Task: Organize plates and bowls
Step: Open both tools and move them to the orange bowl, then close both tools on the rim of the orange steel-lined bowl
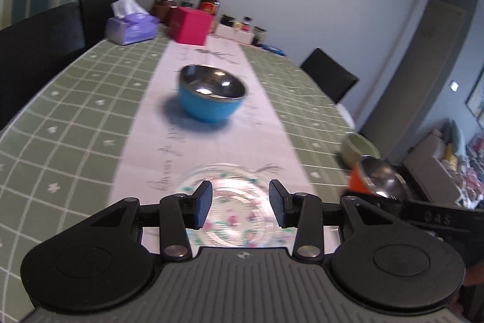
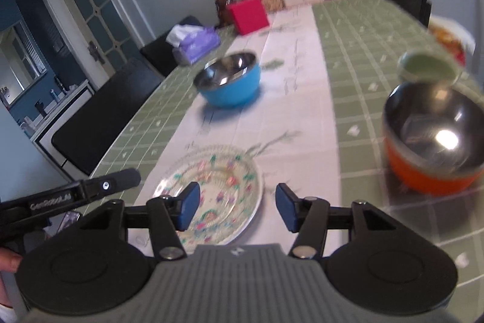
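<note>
With both grippers held apart and empty — left gripper, right gripper — the glass plate is best taken squarely by its rim.

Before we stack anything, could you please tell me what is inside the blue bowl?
The blue bowl with a shiny steel lining shows only reflections inside; it looks empty. Its near inner wall is hidden by the rim.

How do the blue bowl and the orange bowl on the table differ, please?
The blue bowl has a blue outer wall; the orange bowl has an orange one. The blue bowl sits on the pale runner, the orange bowl on the green checked cloth. Both are upright, empty, with shiny metal interiors.
</note>
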Available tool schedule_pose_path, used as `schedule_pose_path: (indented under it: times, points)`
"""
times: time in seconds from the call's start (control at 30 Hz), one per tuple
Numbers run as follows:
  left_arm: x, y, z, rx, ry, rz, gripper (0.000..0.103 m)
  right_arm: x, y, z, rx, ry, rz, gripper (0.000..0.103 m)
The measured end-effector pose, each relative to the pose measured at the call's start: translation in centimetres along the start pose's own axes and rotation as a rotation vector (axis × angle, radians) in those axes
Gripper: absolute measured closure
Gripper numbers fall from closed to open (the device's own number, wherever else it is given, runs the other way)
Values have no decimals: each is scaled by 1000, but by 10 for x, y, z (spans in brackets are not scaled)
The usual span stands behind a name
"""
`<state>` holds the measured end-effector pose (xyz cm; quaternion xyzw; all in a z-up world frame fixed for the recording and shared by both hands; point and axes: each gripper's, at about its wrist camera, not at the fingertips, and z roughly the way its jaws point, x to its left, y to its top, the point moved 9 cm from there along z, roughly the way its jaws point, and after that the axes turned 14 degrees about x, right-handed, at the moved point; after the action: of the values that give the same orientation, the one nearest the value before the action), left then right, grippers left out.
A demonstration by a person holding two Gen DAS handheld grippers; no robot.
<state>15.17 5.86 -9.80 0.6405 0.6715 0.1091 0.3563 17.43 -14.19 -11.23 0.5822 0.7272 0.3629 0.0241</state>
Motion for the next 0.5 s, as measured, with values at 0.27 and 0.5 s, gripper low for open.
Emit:
schedule_pose_path:
  times: [0.27, 0.5]
  points:
    - [-85, 22, 33, 103, -203, 30, 56, -92, 39, -55, -115, -137, 168, 48]
    - [-132, 28, 96, 199, -241, 29, 56, -171, 43, -69, -101, -289, 303, 48]
